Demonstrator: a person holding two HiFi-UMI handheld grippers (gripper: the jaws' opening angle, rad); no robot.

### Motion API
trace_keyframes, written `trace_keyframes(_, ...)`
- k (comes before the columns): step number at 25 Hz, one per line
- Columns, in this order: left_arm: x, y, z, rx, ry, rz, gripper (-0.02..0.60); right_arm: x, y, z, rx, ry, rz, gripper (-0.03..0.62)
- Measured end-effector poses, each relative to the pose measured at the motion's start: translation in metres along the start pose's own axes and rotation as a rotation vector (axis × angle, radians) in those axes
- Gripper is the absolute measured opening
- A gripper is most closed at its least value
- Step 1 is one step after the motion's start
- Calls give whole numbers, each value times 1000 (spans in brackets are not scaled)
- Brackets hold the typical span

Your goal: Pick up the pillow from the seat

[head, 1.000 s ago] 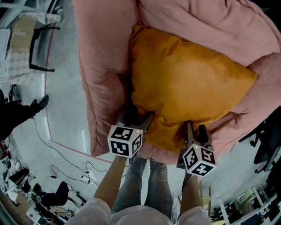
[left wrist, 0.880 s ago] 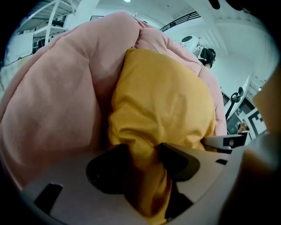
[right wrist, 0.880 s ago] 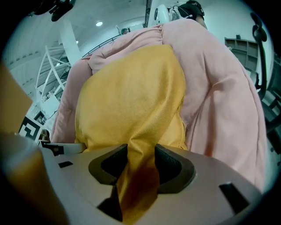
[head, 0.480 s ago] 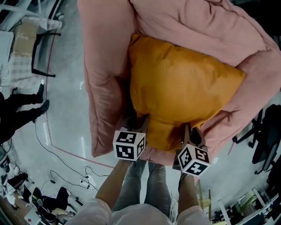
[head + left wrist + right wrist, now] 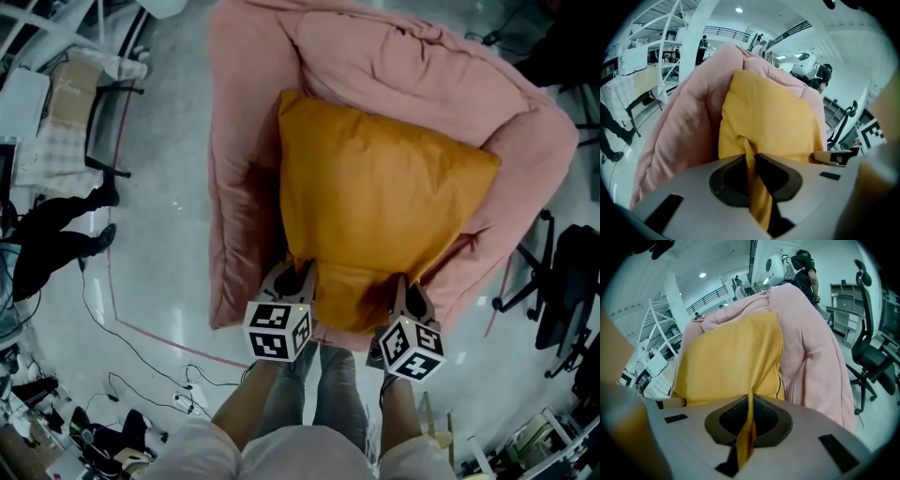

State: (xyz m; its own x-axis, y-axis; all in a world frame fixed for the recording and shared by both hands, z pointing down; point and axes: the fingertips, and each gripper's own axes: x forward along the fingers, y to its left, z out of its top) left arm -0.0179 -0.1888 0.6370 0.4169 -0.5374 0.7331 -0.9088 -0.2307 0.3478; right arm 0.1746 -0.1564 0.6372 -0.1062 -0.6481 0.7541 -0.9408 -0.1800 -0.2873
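An orange pillow (image 5: 375,216) lies on a big pink cushioned seat (image 5: 248,187). My left gripper (image 5: 295,278) is at the pillow's near left edge. Its jaws are closing, and a fold of orange fabric (image 5: 752,164) is pinched between the pads. My right gripper (image 5: 405,292) is at the near right edge, shut on another fold of the pillow (image 5: 749,418). Both gripper views look along the pillow (image 5: 768,117) (image 5: 726,357) with the pink seat (image 5: 679,122) (image 5: 811,348) rising round it.
The seat stands on a pale glossy floor. A black office chair (image 5: 562,281) is at the right. At the left are a person in black (image 5: 56,234), a black-framed chair (image 5: 103,122) and loose cables (image 5: 141,375). A pink tape line (image 5: 169,337) runs by the seat.
Both grippers' jaws have closed onto the pillow's near edge. The head view has drawn back, so the seat and pillow look smaller and more of the floor shows.
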Motion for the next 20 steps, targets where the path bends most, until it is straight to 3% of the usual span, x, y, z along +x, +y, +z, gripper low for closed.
trace_keyframes(12, -103, -23, 61, 19, -161, -19, 61, -82, 40, 42, -6, -109, 48, 35)
trace_keyframes(20, -181, -38, 61, 42, -199, -50, 35, -156, 62, 33, 0, -160, 35, 34)
